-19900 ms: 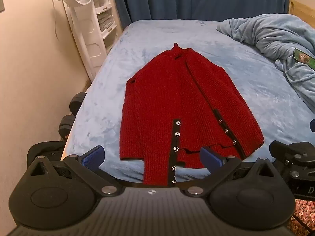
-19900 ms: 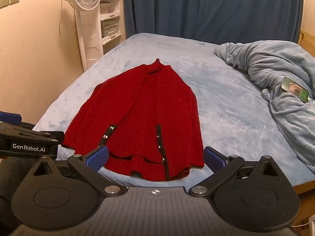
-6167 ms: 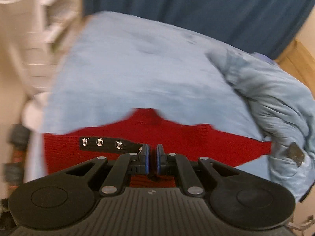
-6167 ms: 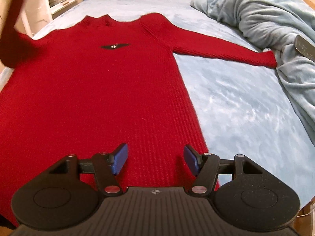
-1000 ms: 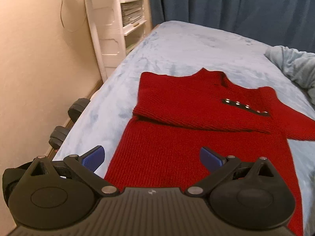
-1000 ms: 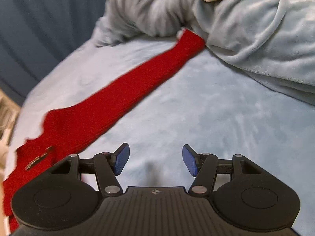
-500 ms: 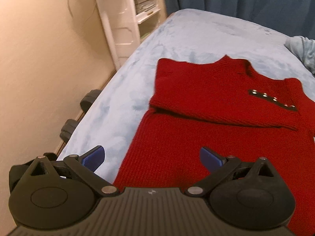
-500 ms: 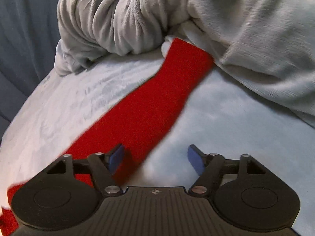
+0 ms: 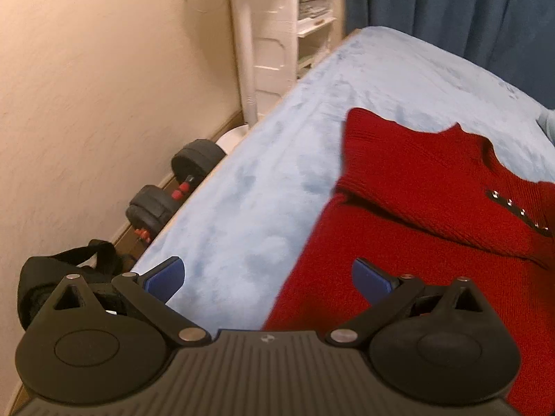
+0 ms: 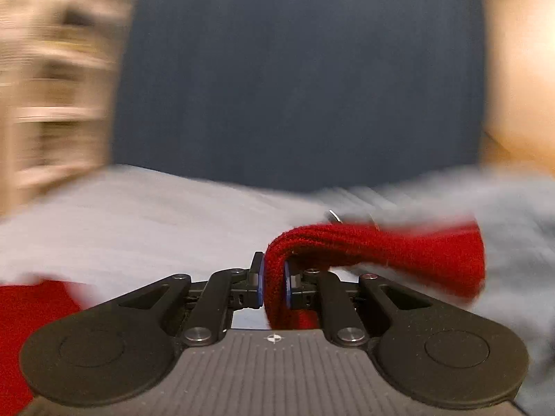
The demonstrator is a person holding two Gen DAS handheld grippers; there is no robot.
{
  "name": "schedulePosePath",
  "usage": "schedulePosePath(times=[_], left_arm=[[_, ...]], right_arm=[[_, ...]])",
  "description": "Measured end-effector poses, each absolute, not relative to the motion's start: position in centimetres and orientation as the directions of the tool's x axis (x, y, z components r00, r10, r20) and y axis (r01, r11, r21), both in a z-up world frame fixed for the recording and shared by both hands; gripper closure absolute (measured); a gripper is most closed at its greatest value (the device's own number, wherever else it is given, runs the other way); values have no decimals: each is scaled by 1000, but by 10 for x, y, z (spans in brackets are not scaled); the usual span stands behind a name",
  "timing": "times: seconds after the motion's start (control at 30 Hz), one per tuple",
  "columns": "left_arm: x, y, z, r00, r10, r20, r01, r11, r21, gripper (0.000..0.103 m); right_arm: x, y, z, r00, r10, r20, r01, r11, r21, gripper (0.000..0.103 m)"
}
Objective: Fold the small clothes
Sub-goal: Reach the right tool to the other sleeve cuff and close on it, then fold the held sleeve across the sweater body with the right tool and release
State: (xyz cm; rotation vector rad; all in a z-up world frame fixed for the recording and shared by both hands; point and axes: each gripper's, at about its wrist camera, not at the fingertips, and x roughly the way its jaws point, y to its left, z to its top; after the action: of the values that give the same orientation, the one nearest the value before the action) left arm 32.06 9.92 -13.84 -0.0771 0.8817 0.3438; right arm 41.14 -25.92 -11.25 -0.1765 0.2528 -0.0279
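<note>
Bedroom with a blue-sheeted bed (image 9: pixel 263 208), navy curtain (image 9: pixel 451 10) behind, white shelf unit (image 9: pixel 298 20) and dumbbells (image 9: pixel 177 187) along the wall. Your red sweater (image 9: pixel 433 242) lies flat on the bed with one sleeve already folded across the chest — studded strip (image 9: pixel 520 213) facing up. Your right gripper (image 10: pixel 274 286) has just been closing, and its jaws now sit clamped on the other sleeve (image 10: pixel 399 249) partway along it, cuff end hanging free; that view is heavily blurred. Your left gripper (image 9: pixel 267 275) hovers over the sweater's side edge, jaws wide apart, nothing between them. Knit looks soft, light and floppy — it'll likely drape and stretch rather than slide, so probably carry the sleeve low across the body. For the next fold I'd pinch the hem near a corner, through both layers, not the loose middle.
</note>
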Motion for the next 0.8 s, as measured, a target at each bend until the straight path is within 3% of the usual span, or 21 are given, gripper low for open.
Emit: schedulePosePath(times=[0.03,0.07,0.1,0.13,0.23,0.37,0.53,0.8], left_arm=[[316,103,-136,588,274,-761,-332,940,82,0],[312,107,-132,593,285,-753,-337,937,90,0],[308,112,-129,597,295,-746,-341,935,96,0],[304,118,-124,600,301,-741,-344,934,100,0],[295,135,-116,613,308,-728,-343,933,106,0],[287,145,-118,626,321,-711,-328,935,133,0],[282,137,-125,622,248,-743,-308,949,59,0],[308,122,-116,656,214,-723,-246,967,64,0]], right_arm=[[402,-215,-118,964,64,-258,-117,973,-197,87],[392,-170,-130,938,185,-294,-256,940,-225,72],[383,-132,-146,892,263,-368,-370,893,-258,40],[375,-106,-162,857,282,-432,-422,865,-272,30],[355,-94,-193,777,267,-571,-448,870,-204,32],[318,-159,-198,735,176,-655,-329,937,-117,32],[294,-235,-178,776,-2,-630,-102,987,-128,32],[367,-338,-178,765,-61,-641,201,968,149,35]])
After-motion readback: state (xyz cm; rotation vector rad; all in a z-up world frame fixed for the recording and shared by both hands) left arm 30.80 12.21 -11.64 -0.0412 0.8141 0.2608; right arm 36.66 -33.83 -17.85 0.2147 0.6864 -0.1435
